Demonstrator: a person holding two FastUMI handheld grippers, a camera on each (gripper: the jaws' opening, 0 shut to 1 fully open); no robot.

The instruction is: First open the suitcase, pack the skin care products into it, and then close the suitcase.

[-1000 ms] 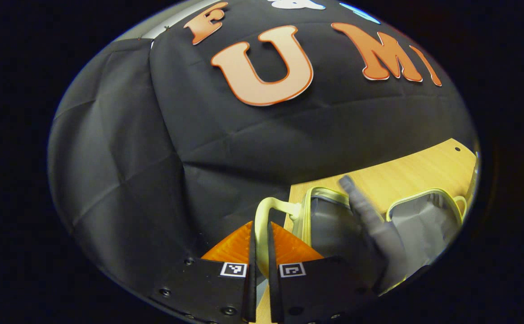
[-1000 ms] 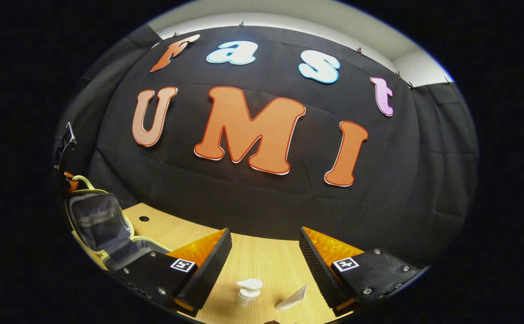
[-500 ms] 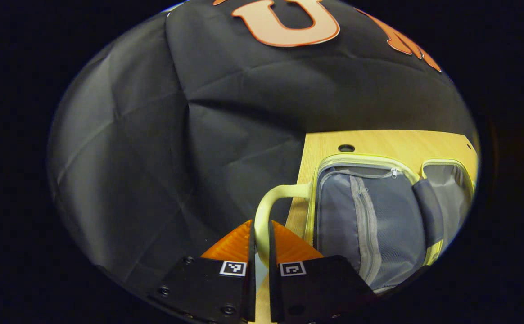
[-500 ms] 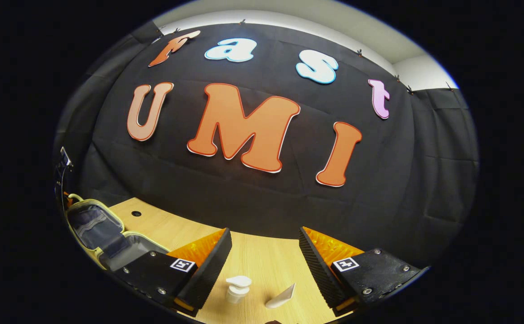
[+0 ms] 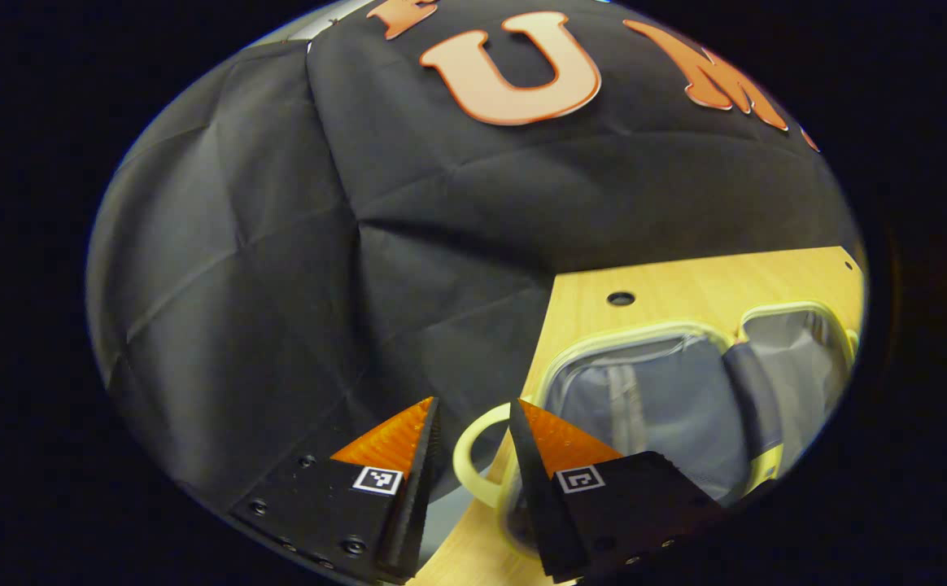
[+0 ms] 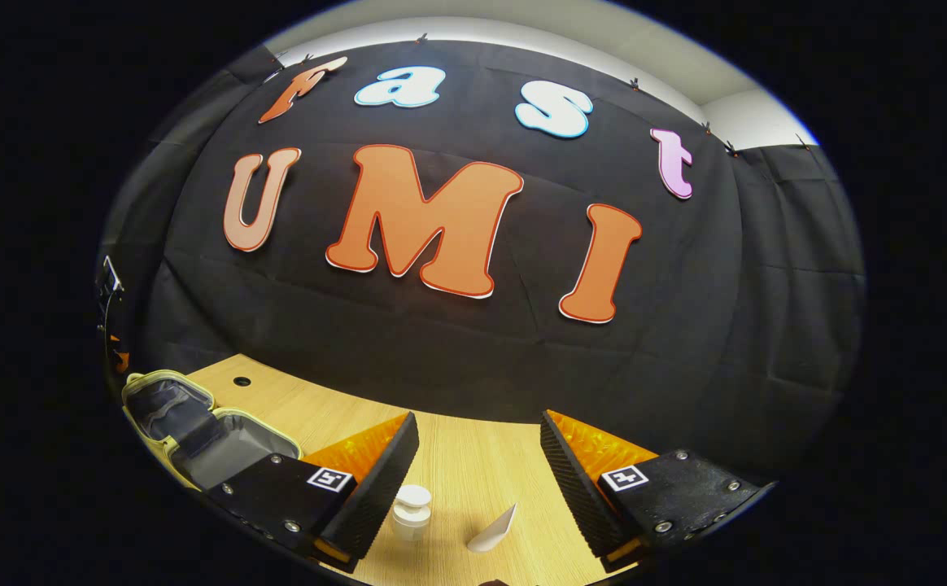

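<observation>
Wooden table [image 6: 473, 456] bears one open suitcase [image 6: 197, 431], two white products [image 6: 411, 513].

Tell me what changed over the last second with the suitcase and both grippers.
The left gripper let go: its fingers, shut on the pale yellow handle before, now stand apart around it. The grey-lined, yellow-trimmed suitcase was swung fully open and lies flat on the wooden table. The right gripper stayed open above the small white bottle.
</observation>
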